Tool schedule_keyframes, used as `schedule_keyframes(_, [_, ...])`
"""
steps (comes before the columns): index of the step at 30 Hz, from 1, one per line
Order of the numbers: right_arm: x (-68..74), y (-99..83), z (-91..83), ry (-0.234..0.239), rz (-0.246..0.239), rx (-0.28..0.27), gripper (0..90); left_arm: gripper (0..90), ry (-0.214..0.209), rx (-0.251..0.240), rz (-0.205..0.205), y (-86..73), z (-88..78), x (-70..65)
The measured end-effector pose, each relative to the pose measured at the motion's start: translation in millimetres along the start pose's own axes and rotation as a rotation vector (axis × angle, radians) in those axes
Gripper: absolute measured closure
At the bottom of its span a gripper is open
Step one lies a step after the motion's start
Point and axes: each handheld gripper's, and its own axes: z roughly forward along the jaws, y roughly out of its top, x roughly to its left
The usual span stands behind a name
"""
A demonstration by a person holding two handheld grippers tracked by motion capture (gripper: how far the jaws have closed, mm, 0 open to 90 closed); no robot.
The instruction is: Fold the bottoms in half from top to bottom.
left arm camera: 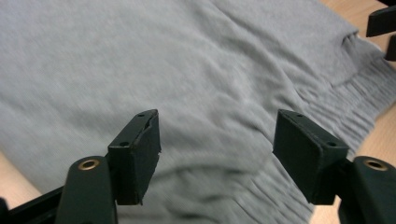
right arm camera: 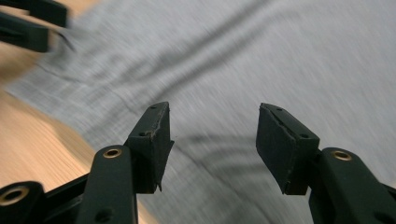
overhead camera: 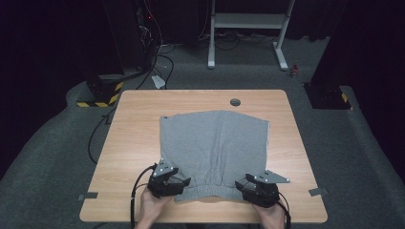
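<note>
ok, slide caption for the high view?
Both open grippers, left and right, at the waistband of grey shorts on the table.

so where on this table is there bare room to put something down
Bare wood runs along the table left of the grey shorts, along the right edge past their hem side, and in a band at the far edge around the round cable hole. The near edge is crowded: the left gripper and right gripper sit at the waistband.

Grey shorts [overhead camera: 215, 148] flat on table [overhead camera: 138, 124] — left tool [overhead camera: 184, 183] and right tool [overhead camera: 239, 183] at waistband
</note>
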Motion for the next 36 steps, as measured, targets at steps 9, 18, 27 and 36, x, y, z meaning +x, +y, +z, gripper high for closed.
schedule_keyframes(9, [35.2,20.1,39.5,0.123,-0.088,0.033,46.1,34.0,0.101,0.065,-0.037,24.1,7.7,36.1])
schedule_keyframes(18, [79.2,33.1,68.9,0.237,-0.176,0.067,47.9,33.3,0.212,0.104,-0.119,43.2,29.0,77.8])
schedule_keyframes(27, [123.3,29.7,101.2,0.285,-0.273,0.119,45.1,31.2,0.346,0.180,-0.144,51.8,51.0,112.1])
schedule_keyframes(36, [139.5,28.2,113.5,0.289,-0.322,0.147,37.4,31.2,0.350,0.131,-0.280,50.3,63.8,134.3])
